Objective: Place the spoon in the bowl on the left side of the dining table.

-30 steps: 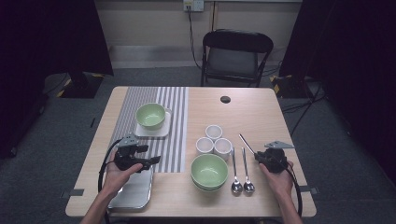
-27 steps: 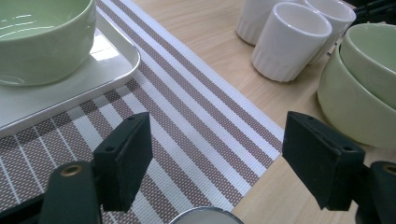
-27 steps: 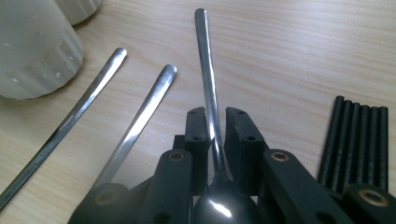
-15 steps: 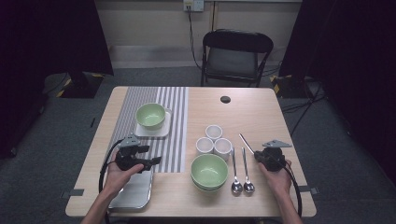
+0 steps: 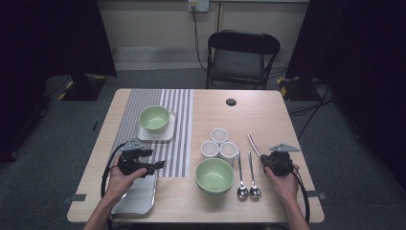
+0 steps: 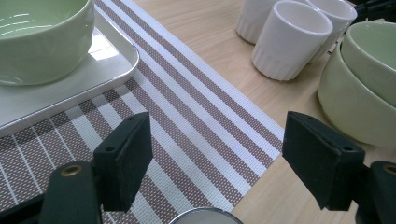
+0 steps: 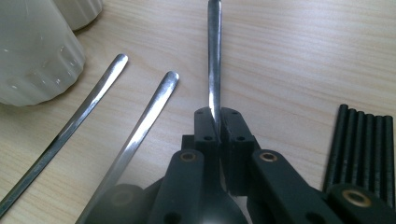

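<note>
My right gripper is shut on the handle of a steel spoon, which lies flat on the wooden table and points away from me. In the high view that right gripper sits near the table's right front, with the spoon slanting off to the upper left. Two more spoons lie side by side just left of it. My left gripper stands open over the striped placemat, nothing between its jaws. In the high view the left gripper hovers by a metal tray.
A green bowl rests on a white square plate on the placemat. Three white cups cluster mid-table, with stacked green bowls in front of them. A small black disc lies at the far edge; a chair stands beyond.
</note>
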Demonstrator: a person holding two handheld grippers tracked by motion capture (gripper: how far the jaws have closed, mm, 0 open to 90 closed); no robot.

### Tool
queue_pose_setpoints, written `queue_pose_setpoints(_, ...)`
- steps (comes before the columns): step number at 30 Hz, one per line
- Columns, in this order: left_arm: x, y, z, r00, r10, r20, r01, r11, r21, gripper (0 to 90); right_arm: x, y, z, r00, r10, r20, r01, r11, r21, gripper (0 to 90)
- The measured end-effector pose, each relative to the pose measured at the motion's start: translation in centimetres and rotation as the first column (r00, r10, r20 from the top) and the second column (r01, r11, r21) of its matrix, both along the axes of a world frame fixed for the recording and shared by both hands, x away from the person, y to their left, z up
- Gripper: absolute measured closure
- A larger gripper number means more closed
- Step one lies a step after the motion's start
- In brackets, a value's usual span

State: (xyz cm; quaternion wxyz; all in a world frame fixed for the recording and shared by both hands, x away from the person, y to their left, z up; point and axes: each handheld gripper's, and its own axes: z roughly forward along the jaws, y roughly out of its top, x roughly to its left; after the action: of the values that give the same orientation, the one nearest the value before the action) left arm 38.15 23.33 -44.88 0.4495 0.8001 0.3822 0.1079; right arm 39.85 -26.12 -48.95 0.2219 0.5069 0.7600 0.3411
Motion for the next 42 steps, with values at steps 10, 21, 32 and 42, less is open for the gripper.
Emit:
queue_pose_setpoints(10,0.05,0.08,-0.02,1.0000,0.000,-0.001,0.000,1.0000,0.000,24.3,0.09,0.13,-0.21,0.9999,0.007,-0.013,-0.007,0.9999,-0.008,86.3)
queue_pose_setpoints(21,-0.03,0.30,0.08,1.0000,0.006,0.002,-0.006,1.0000,-0.006,24.3,-0.26,-0.16,-0.18,0.9996,-0.003,-0.028,0.003,1.0000,-0.002,78.3)
queue_pose_setpoints(32,-0.02,0.15,0.05,1.0000,-0.001,0.001,0.001,1.0000,0.001,24.3,-0.52,-0.40,-0.17,0.9997,-0.004,-0.024,0.004,1.0000,-0.005,86.6)
queue_pose_setpoints(42,-0.01,0.17,0.07,1.0000,0.001,0.003,-0.001,1.0000,-0.001,24.3,-0.61,-0.51,0.08,1.0000,-0.002,-0.008,0.002,0.9998,0.017,86.6)
